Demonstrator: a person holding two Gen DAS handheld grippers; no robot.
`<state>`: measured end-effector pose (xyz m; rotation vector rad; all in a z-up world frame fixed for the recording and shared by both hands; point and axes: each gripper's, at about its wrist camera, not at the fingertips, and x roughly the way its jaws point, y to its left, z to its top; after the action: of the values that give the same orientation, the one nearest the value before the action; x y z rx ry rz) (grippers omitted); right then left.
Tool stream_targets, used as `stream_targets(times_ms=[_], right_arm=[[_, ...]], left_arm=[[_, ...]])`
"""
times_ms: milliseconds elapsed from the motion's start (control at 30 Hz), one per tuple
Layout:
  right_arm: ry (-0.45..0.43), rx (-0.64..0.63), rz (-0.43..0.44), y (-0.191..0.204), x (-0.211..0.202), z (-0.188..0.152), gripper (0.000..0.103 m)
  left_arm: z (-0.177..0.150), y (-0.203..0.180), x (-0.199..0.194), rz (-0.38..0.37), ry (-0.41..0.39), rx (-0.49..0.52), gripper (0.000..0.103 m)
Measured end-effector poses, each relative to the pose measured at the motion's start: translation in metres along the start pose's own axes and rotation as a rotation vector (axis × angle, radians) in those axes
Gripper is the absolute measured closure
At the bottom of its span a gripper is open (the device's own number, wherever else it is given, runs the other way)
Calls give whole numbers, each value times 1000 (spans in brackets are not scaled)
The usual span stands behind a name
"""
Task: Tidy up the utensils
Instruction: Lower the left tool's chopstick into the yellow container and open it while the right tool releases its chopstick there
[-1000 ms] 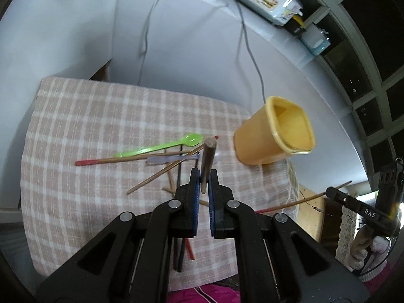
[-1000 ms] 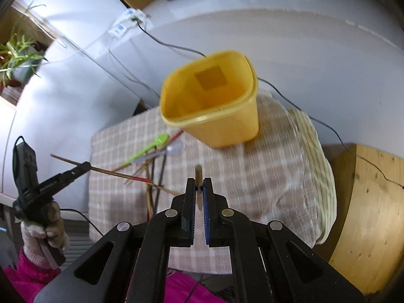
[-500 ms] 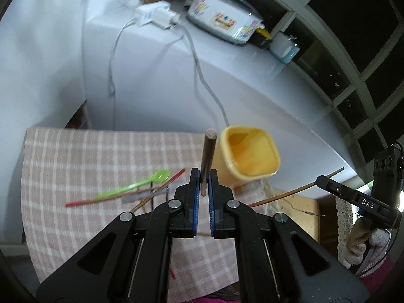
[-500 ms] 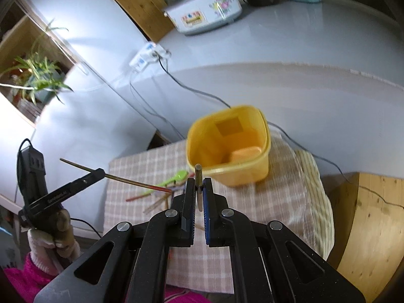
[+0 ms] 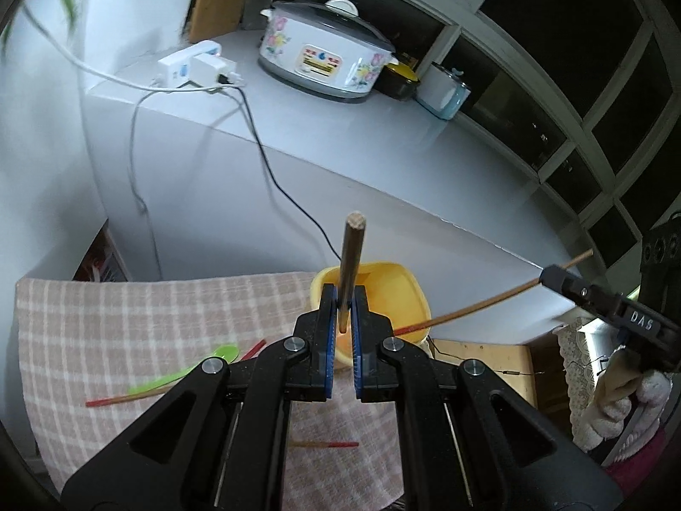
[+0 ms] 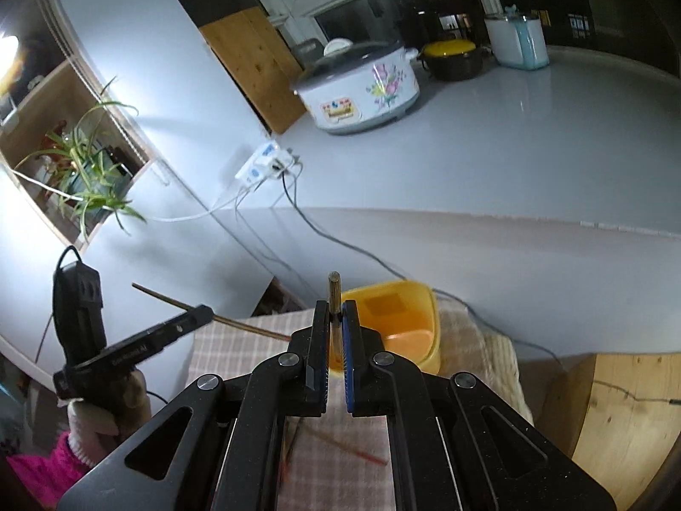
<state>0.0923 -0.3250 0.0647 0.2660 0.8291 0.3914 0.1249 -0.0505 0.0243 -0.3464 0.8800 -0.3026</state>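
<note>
Both of my grippers were clamped on chopsticks. My left gripper (image 5: 345,298) had its jaws pinched narrow around a brown chopstick (image 5: 352,255), which stood nearly upright between the blue pads, its blunt end rising well above the fingertips. From that camera the stick crossed in front of the yellow cup (image 5: 383,294), which sat on the checked cloth (image 5: 127,319) covering the small bench.

My right gripper (image 6: 336,319) was likewise closed tight on a lighter wooden chopstick (image 6: 334,294), held upright with its end poking above the jaws. In the left camera that same chopstick (image 5: 489,302) showed as a long thin stick slanting down towards the cup, its red tip close to the rim.

On the cloth lay the remaining pieces: a green spoon (image 5: 191,372) to the left of the cup, a red-tipped chopstick (image 5: 127,398) running under it, and another red-tipped chopstick (image 5: 327,444) nearer to me, partly hidden by the gripper body.

Behind the bench stood a white counter (image 5: 340,127) carrying a flowered rice cooker (image 5: 323,64) and a power strip (image 5: 191,66) with cords trailing down. A potted plant (image 6: 89,174) sat on a shelf at the left.
</note>
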Motion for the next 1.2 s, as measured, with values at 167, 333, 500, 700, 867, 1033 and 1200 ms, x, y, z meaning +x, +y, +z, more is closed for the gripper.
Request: stream_targets(times_ms=[167, 333, 500, 700, 867, 1033, 1200], right_arm=[[1, -44, -32, -8, 12, 8, 99], [49, -76, -63, -22, 38, 8, 99], [101, -88, -74, -35, 64, 4, 99], [160, -93, -72, -46, 93, -2, 99], [194, -105, -72, -49, 112, -7, 99], [215, -95, -71, -52, 127, -11, 99], [224, -96, -78, -52, 135, -14, 99]], left_arm=[[0, -10, 25, 9, 24, 1, 99], [-8, -16, 47, 20, 60, 7, 99], [-17, -19, 68, 31, 101, -1, 99], [-25, -17, 90, 48, 134, -25, 99], [-28, -14, 106, 59, 151, -45, 99], [-27, -12, 116, 53, 162, -55, 99], [-24, -13, 118, 47, 159, -56, 99]])
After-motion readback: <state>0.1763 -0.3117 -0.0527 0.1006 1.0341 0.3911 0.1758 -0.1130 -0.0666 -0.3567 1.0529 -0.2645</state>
